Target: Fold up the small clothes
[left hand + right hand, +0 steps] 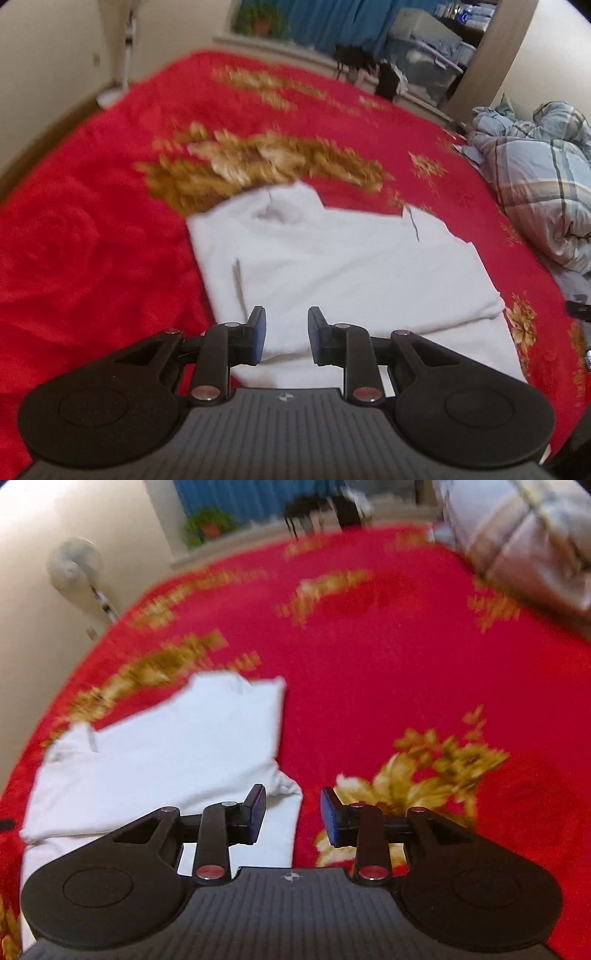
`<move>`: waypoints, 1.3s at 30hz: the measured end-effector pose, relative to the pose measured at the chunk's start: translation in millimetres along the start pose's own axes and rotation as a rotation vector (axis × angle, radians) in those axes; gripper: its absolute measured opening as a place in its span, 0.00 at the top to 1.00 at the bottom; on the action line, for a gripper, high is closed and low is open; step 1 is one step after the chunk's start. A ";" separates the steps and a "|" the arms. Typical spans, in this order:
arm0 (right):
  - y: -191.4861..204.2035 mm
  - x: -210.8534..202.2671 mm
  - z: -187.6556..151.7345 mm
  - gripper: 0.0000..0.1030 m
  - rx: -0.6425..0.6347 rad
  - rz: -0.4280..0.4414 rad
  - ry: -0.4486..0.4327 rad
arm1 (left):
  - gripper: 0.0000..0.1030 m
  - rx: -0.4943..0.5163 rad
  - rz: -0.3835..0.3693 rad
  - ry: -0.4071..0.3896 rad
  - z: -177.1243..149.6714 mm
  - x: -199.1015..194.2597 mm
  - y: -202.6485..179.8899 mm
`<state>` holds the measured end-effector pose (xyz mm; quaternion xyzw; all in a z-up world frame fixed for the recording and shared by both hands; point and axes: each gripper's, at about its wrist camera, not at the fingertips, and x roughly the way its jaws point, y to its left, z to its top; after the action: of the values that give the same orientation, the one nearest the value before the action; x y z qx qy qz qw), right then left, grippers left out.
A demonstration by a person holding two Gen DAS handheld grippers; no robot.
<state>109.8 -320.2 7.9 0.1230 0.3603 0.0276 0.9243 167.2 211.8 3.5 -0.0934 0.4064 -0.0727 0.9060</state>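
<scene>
You are hovering both grippers, left gripper (283,334) and right gripper (293,818), part-open and empty; a brush risks undoing the folded white shirt (332,266).

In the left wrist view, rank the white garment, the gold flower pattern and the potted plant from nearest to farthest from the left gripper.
From the left gripper:
1. White garment, right under the fingers.
2. Gold flower pattern, beyond it, mid-bed.
3. Potted plant, far back by the blue curtain.

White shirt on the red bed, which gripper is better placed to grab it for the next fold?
Left, probably. The left gripper hangs open directly over the white shirt, while the right gripper, also open, sits past its edge, mostly over the red blanket.
</scene>
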 end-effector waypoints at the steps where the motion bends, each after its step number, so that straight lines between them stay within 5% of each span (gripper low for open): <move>1: 1.2 -18.9 -2.2 0.66 -0.001 0.014 -0.022 | 0.74 0.004 0.015 -0.019 -0.4 -12.9 -4.4; 6: -3.6 -78.9 -17.0 0.65 0.017 0.044 -0.094 | 0.71 0.056 0.048 -0.049 -35.4 -79.9 -29.3; 9: -6.4 -93.3 -40.1 0.65 0.028 0.036 -0.082 | 0.71 -0.001 0.023 -0.006 -77.7 -100.3 -28.4; 17: -26.4 -41.3 -108.4 0.65 0.056 -0.023 0.173 | 0.71 -0.174 0.046 0.220 -166.3 -82.0 -13.6; 24: -33.9 -18.3 -134.3 0.64 0.083 -0.042 0.321 | 0.71 -0.310 0.016 0.308 -180.3 -68.4 15.0; 39: -39.9 -18.7 -152.7 0.64 0.047 -0.055 0.391 | 0.71 -0.242 0.052 0.384 -199.4 -57.9 -6.2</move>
<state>-8.2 -329.8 -98.1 0.1271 0.5369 0.0174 0.8338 -20.9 195.9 -83.2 -0.1755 0.5796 -0.0165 0.7956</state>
